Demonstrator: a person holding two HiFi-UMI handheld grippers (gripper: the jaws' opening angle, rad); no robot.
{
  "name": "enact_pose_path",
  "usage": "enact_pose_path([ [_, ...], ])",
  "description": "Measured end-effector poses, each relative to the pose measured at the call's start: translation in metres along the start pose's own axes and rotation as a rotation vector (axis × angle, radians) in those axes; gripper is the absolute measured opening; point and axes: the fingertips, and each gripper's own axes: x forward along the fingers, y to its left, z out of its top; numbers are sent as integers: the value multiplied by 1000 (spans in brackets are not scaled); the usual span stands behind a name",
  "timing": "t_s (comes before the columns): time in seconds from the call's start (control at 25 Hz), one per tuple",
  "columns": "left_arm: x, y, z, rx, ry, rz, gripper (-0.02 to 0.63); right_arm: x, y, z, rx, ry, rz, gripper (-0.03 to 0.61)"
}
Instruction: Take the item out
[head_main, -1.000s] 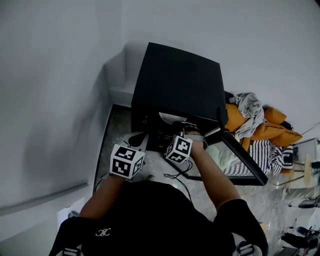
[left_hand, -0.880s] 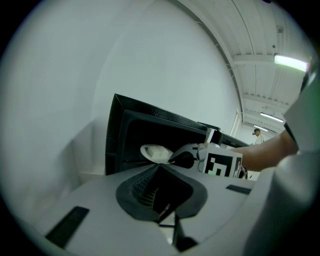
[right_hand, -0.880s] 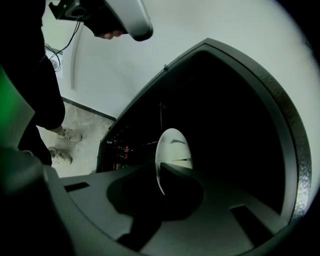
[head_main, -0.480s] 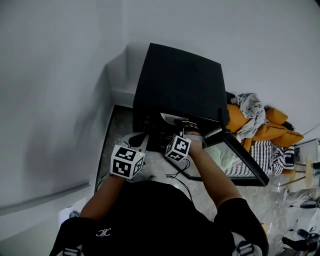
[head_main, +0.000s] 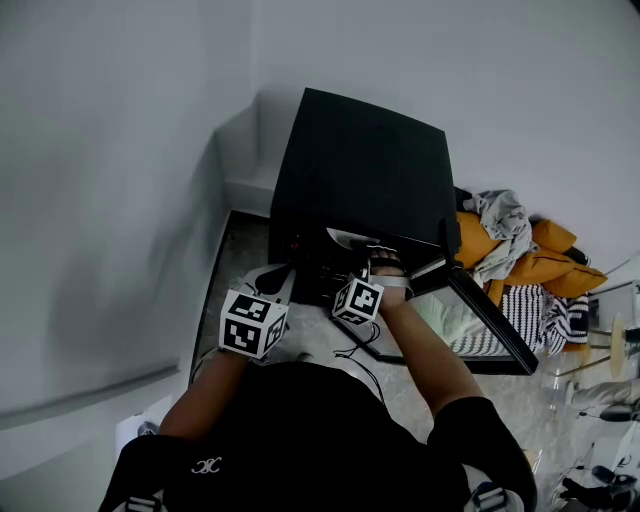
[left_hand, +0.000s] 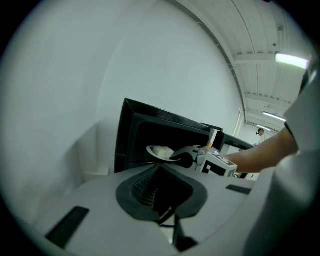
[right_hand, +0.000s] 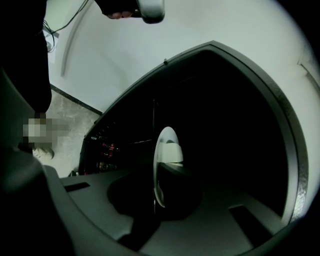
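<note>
1. Access: the door (head_main: 482, 322) of the black oven (head_main: 365, 170) stands swung open to the right. This step looks complete.
2. Location of the item: the white plate (right_hand: 164, 150) is at the mouth of the oven cavity, just under the top edge of the opening. A pale food portion (right_hand: 173, 152) lies on it. In the head view only its near rim shows past the oven's front edge.
3. Right gripper (right_hand: 159, 186): reached into the opening, with its fingers pinching the near rim of the plate. The right gripper view shows the plate edge-on between them.
4. Left gripper (left_hand: 161, 194): held back over the tabletop (head_main: 232, 262) in front of the oven, apart from the plate. Its fingers appear pressed together, with nothing between them.
5. Progress, as a judgement: the grasp is made and the plate sits at the threshold, so the task is about halfway done. Most of the plate remains within the cavity.
6. Remaining work, as a judgement:
   - draw the plate fully clear of the opening, keeping it level so that the food does not slide;
   - keep the plate clear of the open door on the right;
   - set the plate down on the tabletop.
7. Not determinable: whether the plate rests on the cavity floor or is carried entirely by the right gripper.
</note>
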Motion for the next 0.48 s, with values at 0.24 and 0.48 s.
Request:
enact_pose_path([
  [0.24, 0, -1, 4, 8, -7, -11, 0, -10, -7, -1, -42, -13, -111, 20],
  [0.48, 2, -4, 2, 12, 2, -24, 0, -25, 2, -3, -89, -25, -147, 20],
])
